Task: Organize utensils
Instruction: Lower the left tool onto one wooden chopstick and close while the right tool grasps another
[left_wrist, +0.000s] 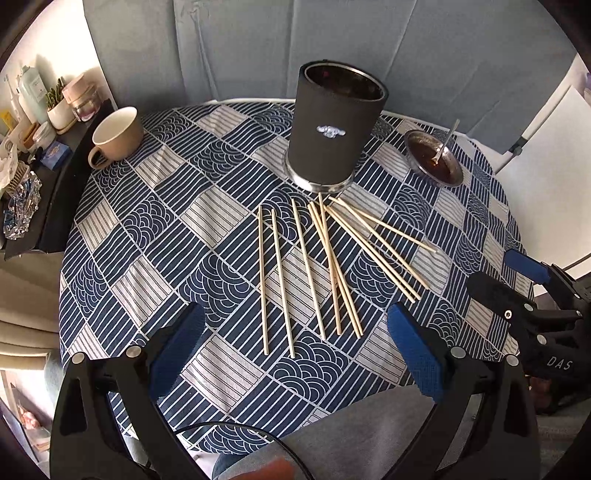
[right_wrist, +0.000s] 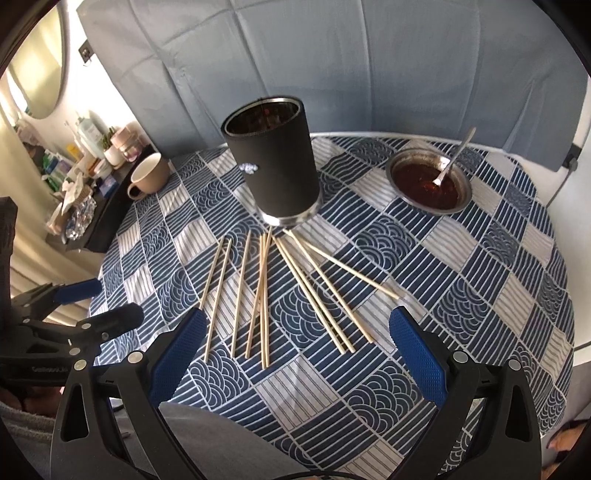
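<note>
Several wooden chopsticks (left_wrist: 317, 266) lie fanned out on the patterned tablecloth, also in the right wrist view (right_wrist: 280, 291). A black cylindrical holder (left_wrist: 334, 125) stands upright just behind them, seen as well in the right wrist view (right_wrist: 273, 158); nothing shows sticking out of it. My left gripper (left_wrist: 295, 332) is open and empty, hovering over the near ends of the chopsticks. My right gripper (right_wrist: 295, 332) is open and empty, also above the near ends. Each gripper shows in the other's view: the right gripper (left_wrist: 517, 280) at right, the left gripper (right_wrist: 88, 299) at left.
A beige mug (left_wrist: 116, 134) stands at the far left of the round table (left_wrist: 110, 258). A metal bowl of dark sauce with a spoon (right_wrist: 428, 181) sits at the far right. A cluttered side shelf (left_wrist: 33, 147) is left of the table. A grey-blue padded panel (right_wrist: 332, 66) stands behind.
</note>
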